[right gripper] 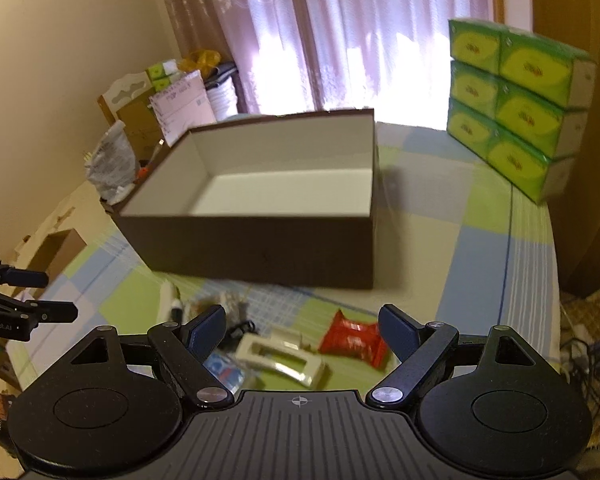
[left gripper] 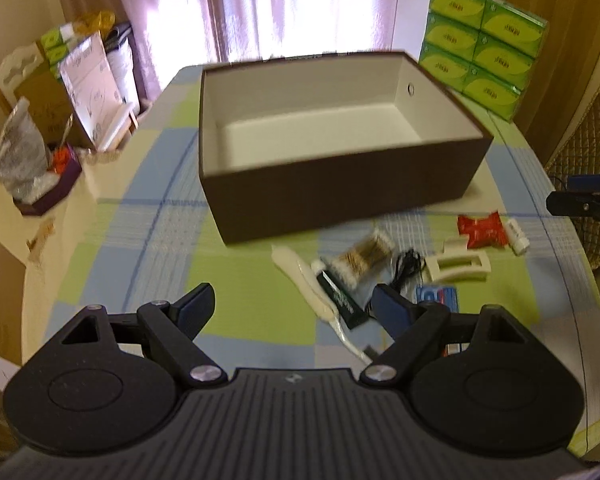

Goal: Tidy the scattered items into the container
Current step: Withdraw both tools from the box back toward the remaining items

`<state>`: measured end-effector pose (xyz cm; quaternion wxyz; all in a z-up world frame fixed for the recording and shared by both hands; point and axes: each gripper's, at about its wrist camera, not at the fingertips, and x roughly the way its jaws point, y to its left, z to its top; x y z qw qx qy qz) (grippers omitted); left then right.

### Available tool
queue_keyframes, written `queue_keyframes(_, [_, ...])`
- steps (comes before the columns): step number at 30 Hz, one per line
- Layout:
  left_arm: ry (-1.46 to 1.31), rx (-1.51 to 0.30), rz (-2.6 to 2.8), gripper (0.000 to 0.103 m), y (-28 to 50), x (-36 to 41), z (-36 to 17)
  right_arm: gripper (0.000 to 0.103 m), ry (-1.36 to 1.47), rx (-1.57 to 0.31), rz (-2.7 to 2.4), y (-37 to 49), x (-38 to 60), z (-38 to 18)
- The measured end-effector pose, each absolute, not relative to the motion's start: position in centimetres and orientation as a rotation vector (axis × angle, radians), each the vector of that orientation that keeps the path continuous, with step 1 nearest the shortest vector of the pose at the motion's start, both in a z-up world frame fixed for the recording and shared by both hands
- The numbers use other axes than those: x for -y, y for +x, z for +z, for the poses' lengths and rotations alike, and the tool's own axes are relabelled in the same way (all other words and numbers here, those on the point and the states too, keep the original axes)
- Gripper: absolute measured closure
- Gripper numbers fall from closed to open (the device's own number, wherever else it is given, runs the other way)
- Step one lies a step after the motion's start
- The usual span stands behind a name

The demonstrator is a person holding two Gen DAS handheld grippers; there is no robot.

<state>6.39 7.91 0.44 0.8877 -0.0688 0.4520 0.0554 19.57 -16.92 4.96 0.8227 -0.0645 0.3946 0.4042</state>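
In the left wrist view, the left hand-held gripper (left gripper: 294, 304) is being held spread wide with nothing between its fingers, above the checked cloth of the desk (left gripper: 148, 236). The brown container (left gripper: 340, 192) is standing open and empty beyond it, blurred at its rim. The scattered items are lying just in front of the container's near wall: a white tube (left gripper: 320, 292), a red packet (left gripper: 482, 230) and a cream clip (left gripper: 458, 266); a blue pack (left gripper: 438, 294) is being partly hidden by the right finger. Bare cloth is lying open to the left.

In the right wrist view, the right hand-held gripper (right gripper: 302, 326) is likewise being held wide apart and empty, above the red packet (right gripper: 354, 342) and cream clip (right gripper: 282, 356). The smaller items behind the left finger are being blurred beyond telling. The left gripper is being cut off at the left edge. Open cloth is lying between the container (right gripper: 260, 248) and stacked green boxes (right gripper: 516, 104).
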Motion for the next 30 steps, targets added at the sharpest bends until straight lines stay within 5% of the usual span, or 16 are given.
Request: queue_keyframes(30, [-0.205,-1.049,0.087,0.036,8.6,-7.6,-6.1,0.014,-0.175,-0.952,0.745,19.4,17.4,-0.9])
